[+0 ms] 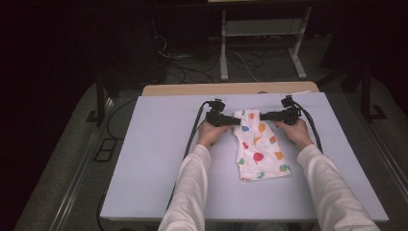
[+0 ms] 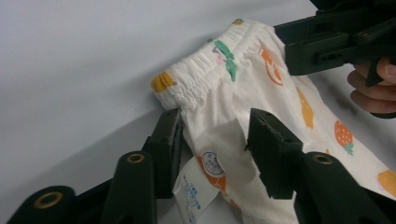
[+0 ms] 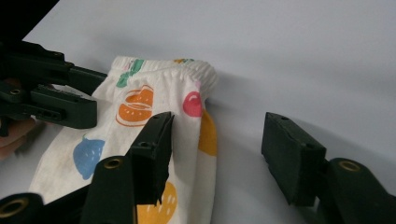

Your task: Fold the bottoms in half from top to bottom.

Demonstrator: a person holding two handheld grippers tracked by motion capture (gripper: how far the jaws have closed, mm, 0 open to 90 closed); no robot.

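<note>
Lab-like workroom, grey covered table (image 1: 144,159), loose floor cables (image 1: 192,72), metal stand (image 1: 223,53), dark surroundings

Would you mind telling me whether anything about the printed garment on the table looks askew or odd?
The fruit-print shorts lie slightly slanted on the table, folded narrow. In the left gripper view a care label hangs out between the left tool jaws. No damage shows.
</note>
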